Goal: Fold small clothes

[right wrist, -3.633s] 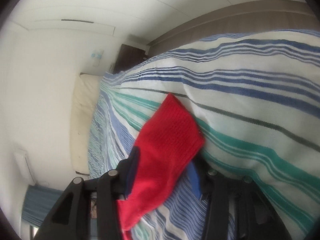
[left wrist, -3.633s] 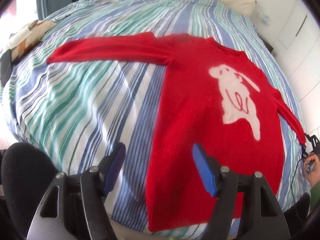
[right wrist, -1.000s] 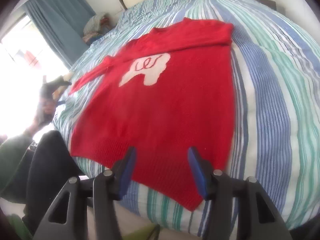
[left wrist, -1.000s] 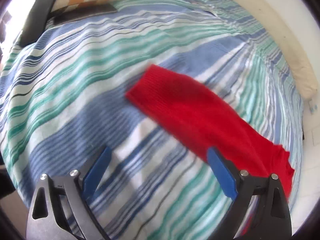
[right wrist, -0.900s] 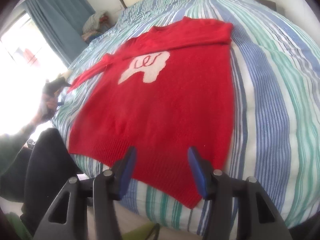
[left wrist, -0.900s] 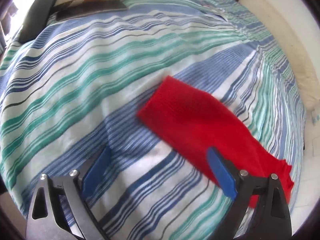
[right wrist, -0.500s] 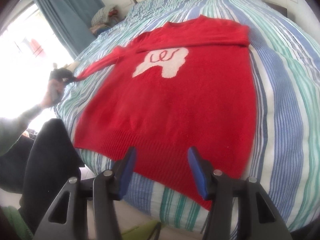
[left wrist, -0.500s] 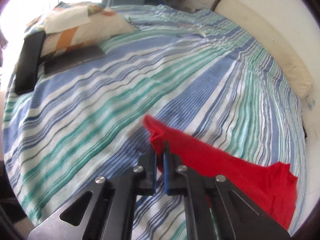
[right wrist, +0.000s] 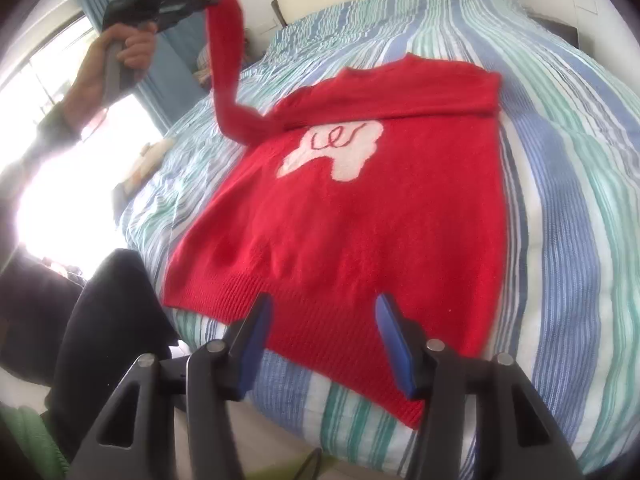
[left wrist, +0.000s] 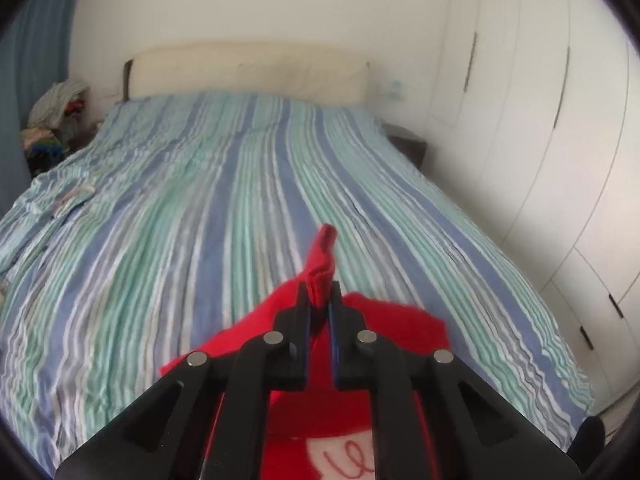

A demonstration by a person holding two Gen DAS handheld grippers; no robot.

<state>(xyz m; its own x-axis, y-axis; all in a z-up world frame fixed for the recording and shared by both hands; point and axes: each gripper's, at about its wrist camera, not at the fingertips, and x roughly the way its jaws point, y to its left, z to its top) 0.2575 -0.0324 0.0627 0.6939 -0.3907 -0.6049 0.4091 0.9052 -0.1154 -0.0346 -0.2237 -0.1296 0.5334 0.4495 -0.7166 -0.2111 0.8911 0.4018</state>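
The bed (right wrist: pixel 568 128) is seen first, spread with a cover striped in blue, green and white, a pale headboard (left wrist: pixel 248 68) at its far end and white wardrobe doors (left wrist: pixel 532 120) along one side. A blue curtain (right wrist: pixel 176 44) is made out beside a bright window, much of it washed out by glare.

The sweater (right wrist: pixel 360 232), red, is laid flat on the cover near the foot of the bed, chest up, with a white patch (right wrist: pixel 336 152) on its front marked by a red squiggle. One sleeve is folded across the top of the body, just below the neckline. The other sleeve (right wrist: pixel 224 64) is lifted well clear of the bed and is hung in an arc from its cuff down to the shoulder.

That cuff (left wrist: pixel 320 276) is pinched by the left gripper (left wrist: pixel 319 300), which is carried high in a hand (right wrist: pixel 120 56) above the sweater's near shoulder. The jaws are being eased apart slightly, yet the bunched red knit is seen pressed between the pads.

The right gripper (right wrist: pixel 324 320) is held low over the ribbed hem (right wrist: pixel 320 320). Its jaws are stood apart; nothing seems to be caught between them, though contact with the hem cannot be judged from this angle.

A dark trouser leg (right wrist: pixel 108 320) is glimpsed at the bed's edge.
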